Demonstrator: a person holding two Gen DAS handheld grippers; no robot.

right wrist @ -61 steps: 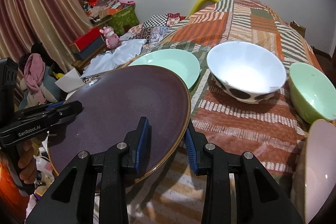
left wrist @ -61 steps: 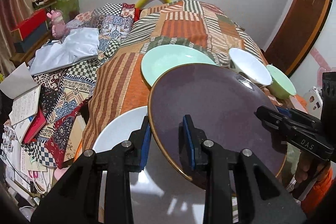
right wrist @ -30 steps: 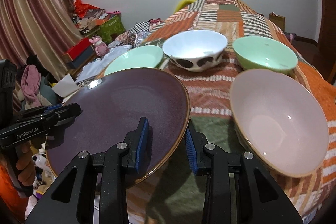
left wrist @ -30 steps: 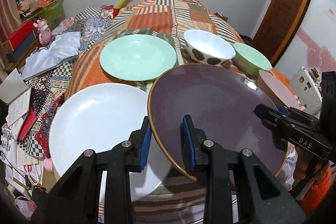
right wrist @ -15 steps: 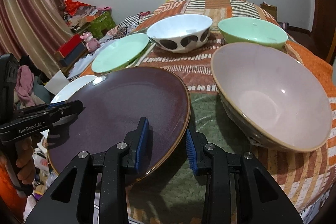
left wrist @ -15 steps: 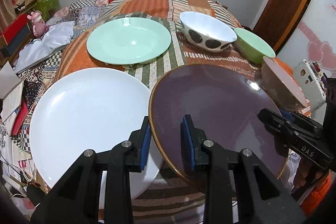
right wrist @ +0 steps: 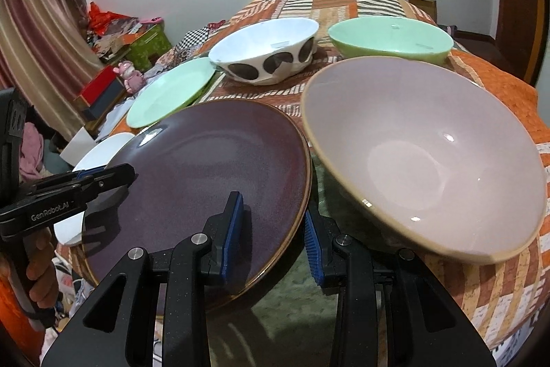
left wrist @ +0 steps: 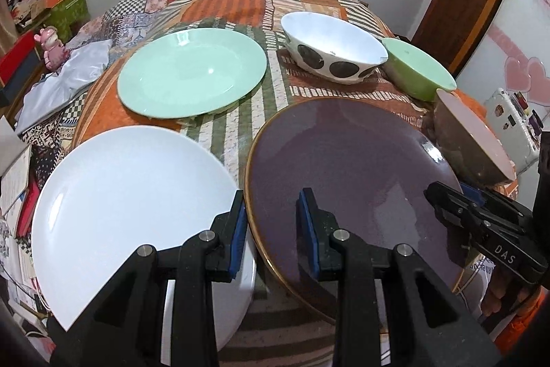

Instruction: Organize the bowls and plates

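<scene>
I hold the round dark purple glazed plate with the thin golden rim from both sides: my left gripper is clamped on its left rim, one blue pad over the face and one under it, and my right gripper pinches the opposite rim the same way. The plate hangs low over the near edge of the bed with the orange and green patchwork spread, tilted a little; whether it touches the cloth I cannot tell.

At the near left corner lies the large flat white plate, just beside my left fingers. Beyond it, toward the middle, rests the mint green plate. The white bowl with dark spots and the light green bowl sit further back on the right; the wide pale pink bowl stands just beside the purple plate's right rim.

I judge this to be the stacking step. Next I should probably carry the plate leftward, level it over the white plate, lower it gently and centred, then loosen both grips together.
</scene>
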